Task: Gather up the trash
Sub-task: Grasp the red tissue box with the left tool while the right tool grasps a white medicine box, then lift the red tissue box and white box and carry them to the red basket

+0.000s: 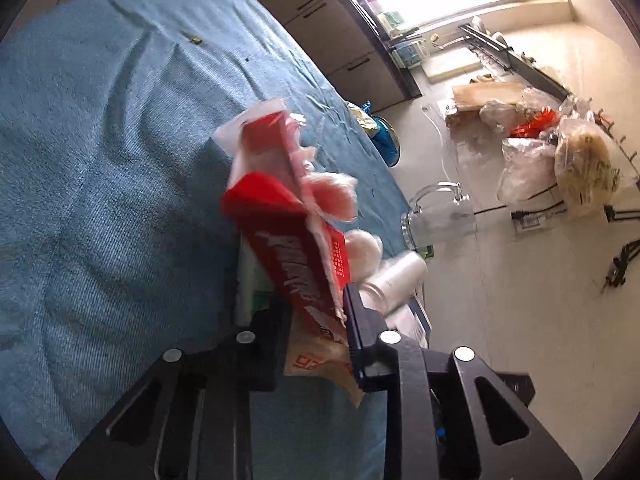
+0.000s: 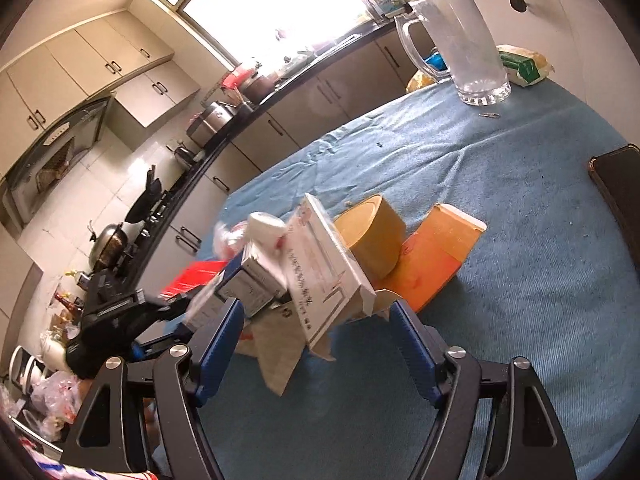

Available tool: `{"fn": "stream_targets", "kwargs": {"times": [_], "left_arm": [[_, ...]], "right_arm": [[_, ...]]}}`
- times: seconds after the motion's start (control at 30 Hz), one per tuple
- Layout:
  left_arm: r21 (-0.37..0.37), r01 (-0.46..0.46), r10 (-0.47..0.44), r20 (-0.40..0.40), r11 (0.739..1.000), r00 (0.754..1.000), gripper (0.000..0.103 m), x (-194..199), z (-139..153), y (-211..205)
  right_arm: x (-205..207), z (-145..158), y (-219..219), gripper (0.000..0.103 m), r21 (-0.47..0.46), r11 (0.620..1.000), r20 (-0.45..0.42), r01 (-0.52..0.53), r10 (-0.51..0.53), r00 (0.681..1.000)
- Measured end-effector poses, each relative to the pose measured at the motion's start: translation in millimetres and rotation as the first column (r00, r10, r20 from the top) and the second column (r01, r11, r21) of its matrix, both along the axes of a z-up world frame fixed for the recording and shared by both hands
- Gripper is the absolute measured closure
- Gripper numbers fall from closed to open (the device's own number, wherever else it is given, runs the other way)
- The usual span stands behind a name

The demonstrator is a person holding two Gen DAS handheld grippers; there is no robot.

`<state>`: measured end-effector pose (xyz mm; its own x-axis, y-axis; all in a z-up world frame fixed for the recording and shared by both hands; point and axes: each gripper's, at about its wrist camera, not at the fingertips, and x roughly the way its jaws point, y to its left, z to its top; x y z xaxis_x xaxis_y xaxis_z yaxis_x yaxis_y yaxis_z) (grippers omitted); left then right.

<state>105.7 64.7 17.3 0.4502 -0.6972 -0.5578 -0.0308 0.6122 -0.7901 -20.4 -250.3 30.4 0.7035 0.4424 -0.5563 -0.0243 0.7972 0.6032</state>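
Observation:
My left gripper (image 1: 316,312) is shut on a torn red snack wrapper (image 1: 296,256) with white and pink scraps at its top, held over the blue cloth-covered table (image 1: 100,160). A beige paper scrap (image 1: 320,364) hangs below it. In the right wrist view my right gripper (image 2: 316,308) is open, its blue fingers (image 2: 218,344) either side of a pile of white cartons (image 2: 324,276) and paper. The left gripper (image 2: 120,312) with the red wrapper (image 2: 192,280) shows at the left of that pile.
A tape roll (image 2: 376,240) and an orange box (image 2: 436,256) lie behind the pile. A clear glass jug (image 2: 464,40) and a green-and-yellow packet (image 2: 520,64) stand at the far table edge. A dark phone (image 2: 620,188) lies at right. Plastic bags (image 1: 560,152) sit on the floor.

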Motion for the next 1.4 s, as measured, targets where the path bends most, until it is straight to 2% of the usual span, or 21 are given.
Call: {"fn": "stream_targets", "kwargs": {"times": [0.03,0.07,0.1,0.17,0.2,0.27,0.37,0.53,0.67,0.77,0.8,0.87,0.9,1.0,1.13,1.3,1.4], "left_arm": [[0.009,0.005,-0.005,0.007,1.000,1.000,0.081,-2.6,2.6,-0.5],[0.018,0.008,-0.008,0.013,1.000,1.000,0.082,-7.1,3.8,1.1],[0.033,0.010,-0.011,0.023,0.999,1.000,0.082,-11.0,7.3,1.2],[0.056,0.012,-0.014,0.034,0.998,0.999,0.083,-17.9,11.6,2.9],[0.067,0.013,-0.016,0.041,0.998,0.999,0.083,-22.1,14.2,4.5],[0.088,0.013,-0.019,0.057,0.996,0.998,0.083,-32.4,18.7,8.7],[0.124,0.012,-0.023,0.089,0.992,0.996,0.083,-49.7,27.6,15.1],[0.168,0.005,-0.029,0.141,0.986,0.990,0.083,-81.9,42.6,31.4],[0.195,-0.006,-0.028,0.170,0.981,0.985,0.083,-107.2,52.0,43.6],[0.238,-0.022,-0.026,0.196,0.971,0.980,0.083,-126.5,56.7,48.2],[0.259,-0.032,-0.023,0.207,0.965,0.978,0.083,-133.7,58.5,49.6],[0.292,-0.051,-0.018,0.228,0.955,0.973,0.083,-147.0,61.4,52.6],[0.302,-0.062,-0.012,0.237,0.951,0.971,0.083,-154.5,62.2,55.1],[0.302,-0.077,0.000,0.248,0.950,0.969,0.083,-168.0,61.9,62.5],[0.318,-0.093,0.008,0.261,0.944,0.965,0.083,-178.4,62.8,67.4],[0.340,-0.105,0.001,0.291,0.935,0.957,0.083,-189.4,64.4,76.4],[0.350,-0.106,-0.002,0.296,0.931,0.955,0.083,-192.4,63.4,81.1]], "right_arm": [[3.5,-2.2,-0.2,0.035,-0.005,1.000,-0.010,0.004,-0.004,1.000],[5.9,-3.9,-0.9,0.046,-0.004,1.000,-0.017,0.005,-0.005,1.000],[8.1,-5.4,-1.3,0.064,-0.002,1.000,-0.024,0.003,-0.003,1.000],[11.2,-8.2,-0.8,0.087,0.015,1.000,-0.035,-0.022,0.023,0.999],[10.7,-8.9,-0.3,0.092,0.026,0.999,-0.036,-0.031,0.032,0.999],[6.6,-7.8,1.7,0.099,0.016,0.999,-0.026,-0.041,0.041,0.999],[-3.5,-2.0,6.3,0.102,-0.018,0.998,-0.008,-0.053,0.052,0.999],[-31.9,7.1,10.4,0.102,-0.070,0.995,0.022,-0.076,0.078,0.997],[-52.3,8.0,12.1,0.102,-0.075,0.993,0.019,-0.089,0.090,0.996],[-62.4,10.9,14.8,0.096,-0.088,0.992,0.034,-0.096,0.099,0.995],[-64.1,13.5,15.2,0.085,-0.086,0.992,0.044,-0.093,0.097,0.994],[-65.6,19.2,14.6,0.022,-0.061,0.994,0.067,-0.088,0.092,0.993],[-67.2,25.0,15.1,0.014,-0.040,0.996,0.099,-0.074,0.078,0.992],[-56.9,37.7,26.0,0.014,0.022,0.995,0.118,-0.101,0.098,0.988],[-24.1,37.6,47.2,0.014,0.142,0.983,0.053,-0.112,0.106,0.993],[17.9,30.1,70.2,0.014,0.091,0.996,-0.077,0.011,-0.004,0.997],[35.1,24.3,78.7,0.014,0.093,0.994,-0.118,0.050,-0.039,0.992]]}}
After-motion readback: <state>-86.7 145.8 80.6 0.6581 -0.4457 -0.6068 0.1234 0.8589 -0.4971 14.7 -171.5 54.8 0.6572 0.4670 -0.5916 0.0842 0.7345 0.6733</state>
